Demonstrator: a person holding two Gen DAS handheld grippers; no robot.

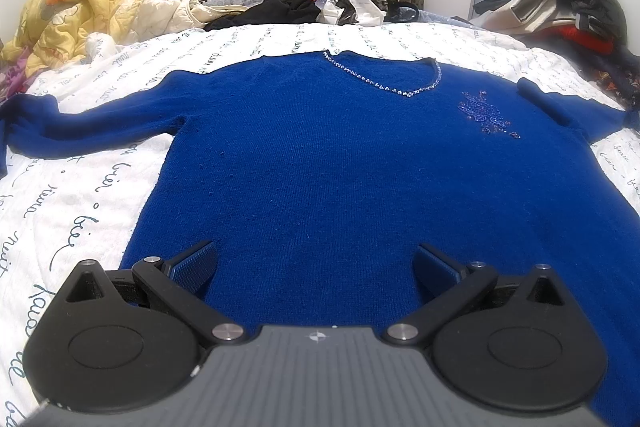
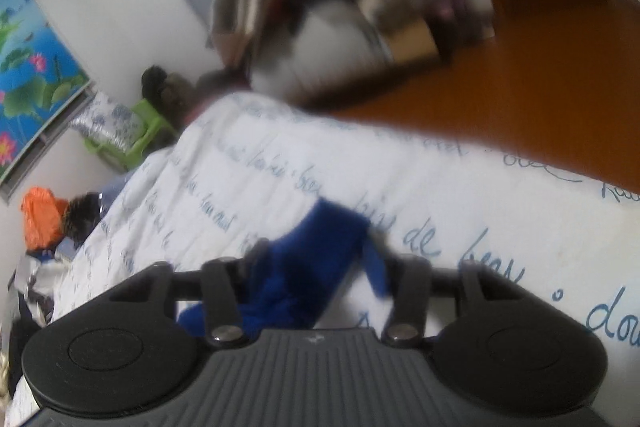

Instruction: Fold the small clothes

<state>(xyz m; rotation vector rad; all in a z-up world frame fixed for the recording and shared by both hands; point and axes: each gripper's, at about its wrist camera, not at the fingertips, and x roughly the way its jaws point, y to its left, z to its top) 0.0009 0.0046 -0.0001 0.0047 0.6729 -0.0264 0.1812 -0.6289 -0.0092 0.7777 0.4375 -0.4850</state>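
The blue sweater (image 1: 320,167) lies flat and face up on the bed (image 1: 80,195), spread across the white quilt with blue script, its beaded V-neck (image 1: 384,83) pointing toward the far wall and a beaded motif (image 1: 486,115) on the chest. The left tool (image 1: 316,263) hovers over the hem, jaws spread wide, nothing between its pads. One sleeve (image 1: 60,119) stretches out flat to the left. Over at the right tool (image 2: 320,263), the view is blurred, but the other sleeve (image 2: 312,259) sits bunched between its fingers, with the jaws narrowed around the blue knit; it looks pinched. Piles of clothes (image 1: 560,3) and a yellow comforter (image 1: 80,11) crowd the far edge of the bed.
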